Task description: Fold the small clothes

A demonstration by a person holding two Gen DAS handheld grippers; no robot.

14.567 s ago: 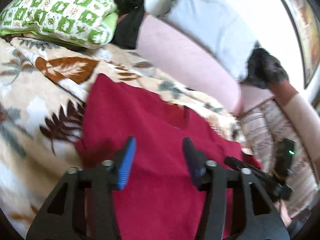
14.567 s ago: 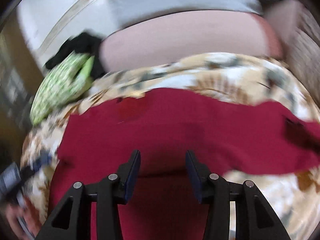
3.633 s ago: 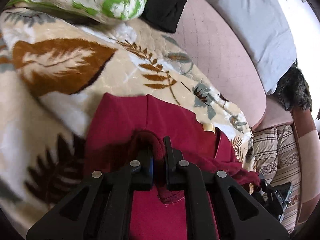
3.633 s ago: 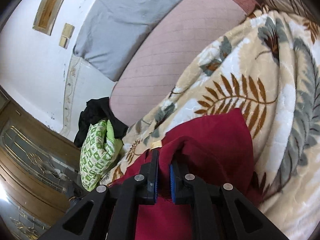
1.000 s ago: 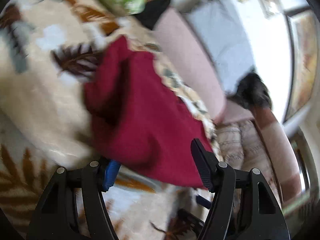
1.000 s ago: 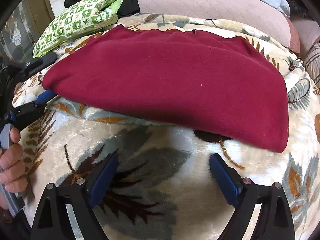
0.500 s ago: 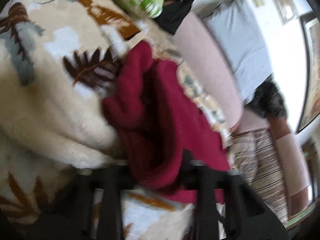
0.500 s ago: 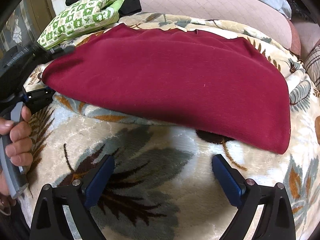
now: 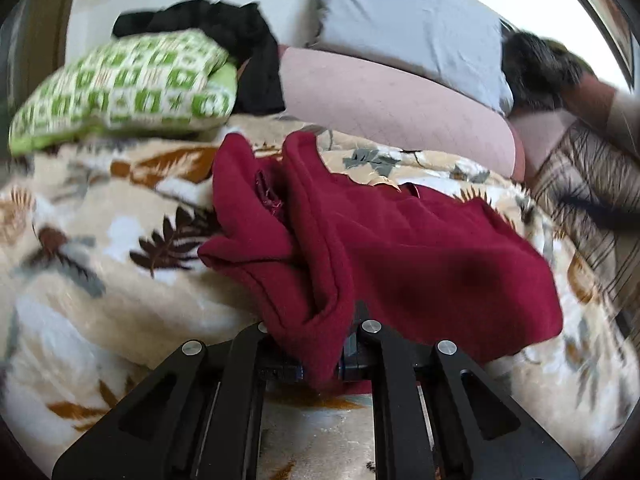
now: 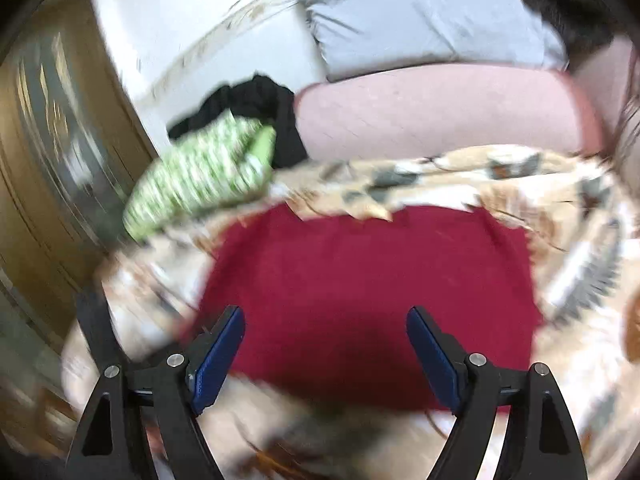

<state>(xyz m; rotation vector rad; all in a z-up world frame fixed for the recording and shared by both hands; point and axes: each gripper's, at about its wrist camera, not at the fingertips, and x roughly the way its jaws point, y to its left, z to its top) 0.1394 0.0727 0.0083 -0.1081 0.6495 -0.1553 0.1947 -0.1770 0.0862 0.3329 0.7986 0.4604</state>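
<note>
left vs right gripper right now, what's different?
The left gripper is shut on a bunched edge of the red garment; the right gripper is open, nothing pinched, its jaws having just narrowed a little. The left lifts cloth into a ridge; the right only hovers over the flat part. Both point down at the garment on the leaf-print blanket.

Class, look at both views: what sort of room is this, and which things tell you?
Probably a living room: a pink sofa, a grey cushion and a leaf-print blanket.

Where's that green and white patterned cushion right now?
In the left wrist view the green and white cushion sits at the upper left, at the far end of the leaf-print blanket, with a black garment bunched right behind it.
</note>
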